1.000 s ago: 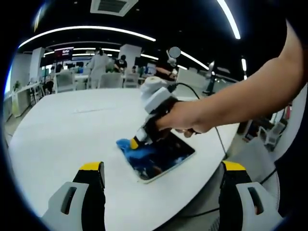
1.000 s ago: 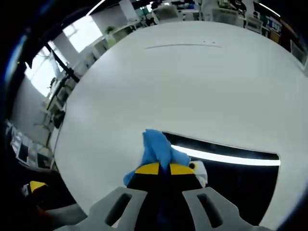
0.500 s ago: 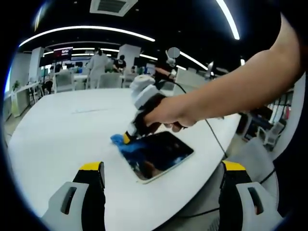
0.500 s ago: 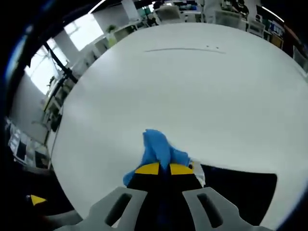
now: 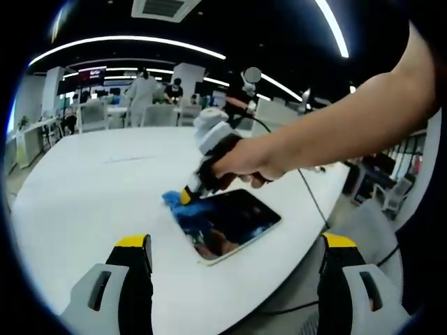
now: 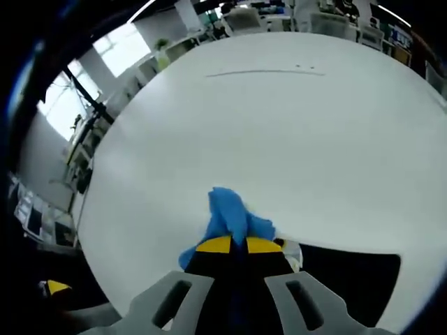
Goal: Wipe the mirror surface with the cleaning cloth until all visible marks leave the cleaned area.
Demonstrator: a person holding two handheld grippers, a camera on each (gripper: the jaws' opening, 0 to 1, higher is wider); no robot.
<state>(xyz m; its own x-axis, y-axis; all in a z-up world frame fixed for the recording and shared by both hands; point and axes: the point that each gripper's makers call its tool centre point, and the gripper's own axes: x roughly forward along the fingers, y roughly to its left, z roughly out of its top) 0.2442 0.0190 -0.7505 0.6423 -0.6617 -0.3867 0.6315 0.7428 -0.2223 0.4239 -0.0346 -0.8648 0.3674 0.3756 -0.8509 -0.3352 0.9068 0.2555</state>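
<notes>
A dark rectangular mirror (image 5: pixel 234 222) with a pale frame lies flat near the round white table's near edge. My right gripper (image 5: pixel 187 198), held in a person's hand, is shut on a blue cleaning cloth (image 5: pixel 183 206) and presses it on the mirror's far-left corner. In the right gripper view the right gripper (image 6: pixel 231 245) pinches the blue cloth (image 6: pixel 229 216), with the mirror (image 6: pixel 349 272) dark at the lower right. My left gripper (image 5: pixel 234 243) stands open in front of the mirror, with nothing between its jaws.
The white table (image 5: pixel 91 188) spreads wide to the left and back. A black cable (image 5: pixel 314 192) runs off the table's right edge. Chairs, desks and people (image 5: pixel 143 94) fill the office behind. A faint seam line (image 6: pixel 265 70) crosses the tabletop far off.
My right gripper swept the cloth from the mirror's middle-left up to its far-left corner, then shifted slightly back. The left gripper has stayed put.
</notes>
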